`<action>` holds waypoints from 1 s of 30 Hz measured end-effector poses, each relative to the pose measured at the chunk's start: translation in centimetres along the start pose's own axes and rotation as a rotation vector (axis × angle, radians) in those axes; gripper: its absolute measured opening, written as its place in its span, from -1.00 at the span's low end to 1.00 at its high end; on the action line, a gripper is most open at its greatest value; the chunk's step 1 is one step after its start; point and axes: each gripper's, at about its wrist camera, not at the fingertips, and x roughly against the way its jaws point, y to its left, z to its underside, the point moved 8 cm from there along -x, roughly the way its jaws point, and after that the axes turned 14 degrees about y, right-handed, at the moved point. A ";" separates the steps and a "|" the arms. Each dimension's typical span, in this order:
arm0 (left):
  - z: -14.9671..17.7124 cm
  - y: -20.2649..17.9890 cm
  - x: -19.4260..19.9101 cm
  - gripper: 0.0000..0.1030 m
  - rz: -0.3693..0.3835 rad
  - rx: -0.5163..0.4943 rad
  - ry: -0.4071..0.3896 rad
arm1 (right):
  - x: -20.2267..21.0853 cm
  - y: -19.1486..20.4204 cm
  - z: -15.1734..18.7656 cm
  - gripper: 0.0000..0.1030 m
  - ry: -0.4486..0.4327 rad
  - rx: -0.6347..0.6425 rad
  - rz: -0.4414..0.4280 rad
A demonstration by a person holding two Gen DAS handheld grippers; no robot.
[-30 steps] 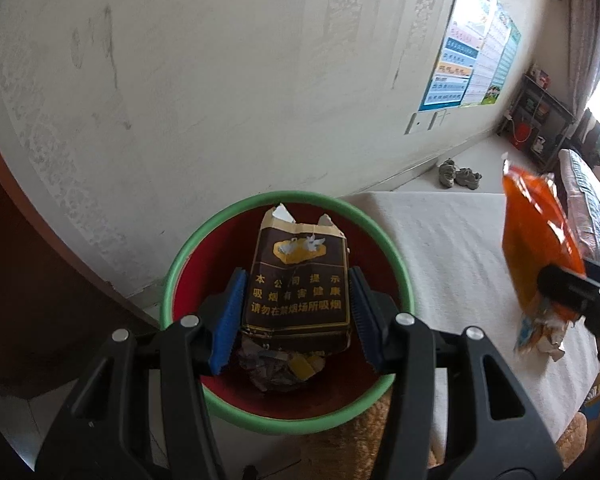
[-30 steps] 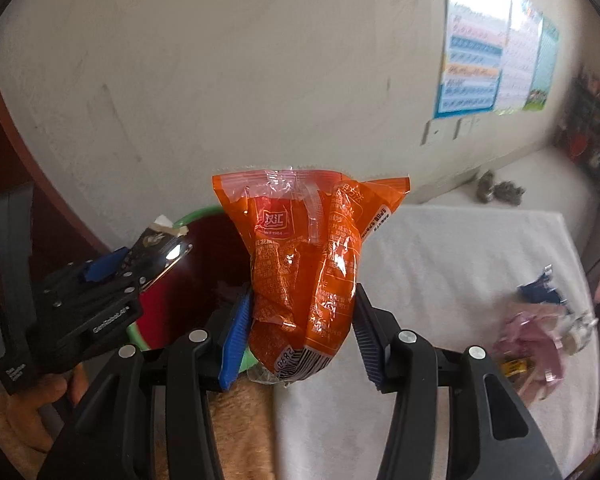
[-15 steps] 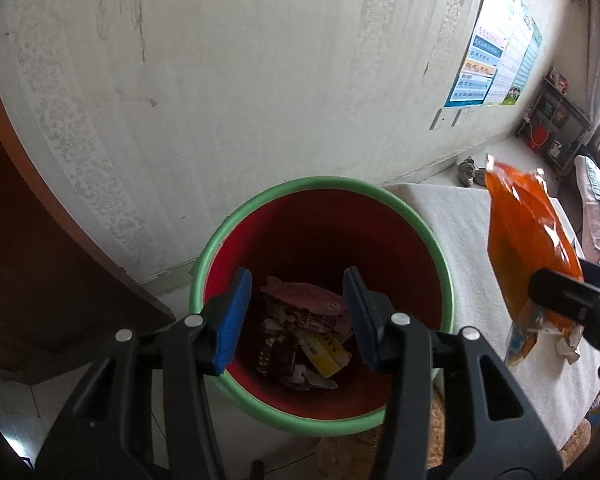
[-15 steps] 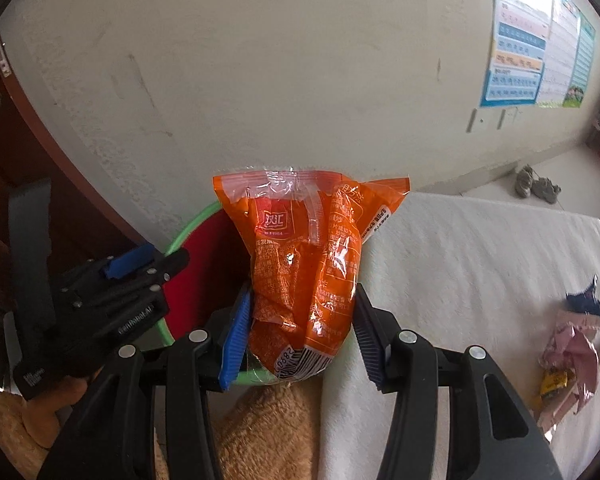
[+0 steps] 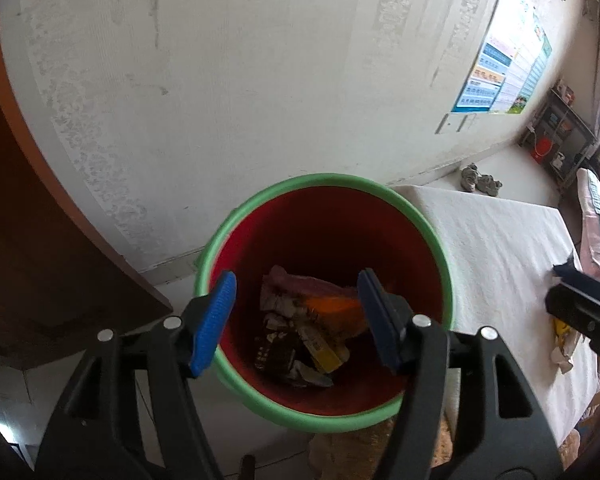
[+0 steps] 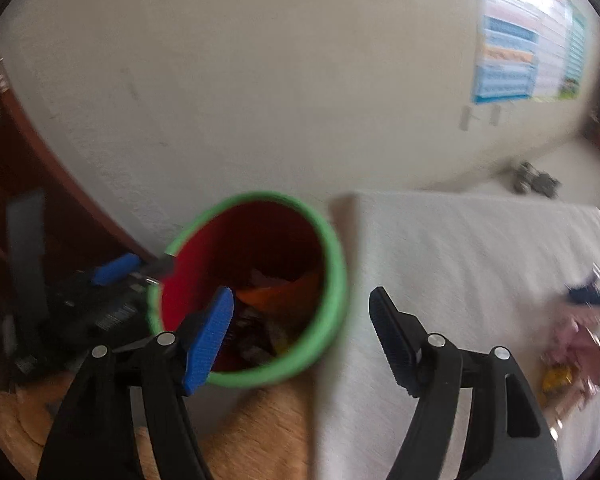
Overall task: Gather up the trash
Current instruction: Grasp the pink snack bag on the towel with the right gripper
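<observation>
A red bin with a green rim (image 5: 444,256) stands on the floor beside the white-covered table (image 5: 500,248). Inside lie an orange snack bag (image 5: 332,308), a brown cigarette pack (image 5: 276,354) and other wrappers. My left gripper (image 5: 296,320) is open and empty above the bin. My right gripper (image 6: 300,328) is open and empty over the bin's right rim (image 6: 336,264); this view is blurred. The orange bag (image 6: 280,292) shows inside the bin there too. More trash (image 6: 572,340) lies at the table's right side.
A pale wall rises behind the bin. A dark wooden door (image 5: 28,240) stands to the left. A tan cushion (image 6: 252,432) lies below the bin. Shoes (image 5: 480,178) sit on the floor beyond the table. A poster (image 5: 500,76) hangs on the wall.
My left gripper let the cigarette pack fall into the bin a second ago. My right gripper has since opened and the orange bag has dropped into the bin.
</observation>
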 end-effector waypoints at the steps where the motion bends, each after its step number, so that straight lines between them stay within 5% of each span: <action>1: 0.1 -0.6 0.0 0.21 0.001 -0.014 0.001 | 0.2 -2.2 0.8 0.38 -0.001 -0.044 0.032; 10: 0.7 -6.3 -0.1 0.34 0.040 -0.141 0.014 | 2.8 -22.2 8.6 0.52 -0.005 -0.472 0.314; 17: 2.1 -11.6 0.5 0.35 0.075 -0.250 0.030 | 0.3 -29.1 9.5 0.65 0.144 -0.387 0.419; 20: 2.8 -13.4 1.0 0.36 0.077 -0.295 0.031 | -1.2 -30.5 9.6 0.53 0.184 -0.379 0.366; 22: 3.1 -14.5 1.5 0.36 0.076 -0.326 0.027 | -1.5 -30.4 9.9 -0.01 0.176 -0.405 0.294; 25: 3.4 -16.3 2.0 0.37 0.079 -0.371 0.017 | -1.0 -29.7 11.0 -0.25 0.141 -0.478 0.193; 30: 3.6 -19.0 2.3 0.37 0.096 -0.427 0.012 | 1.5 -27.3 13.7 -0.35 0.079 -0.598 0.042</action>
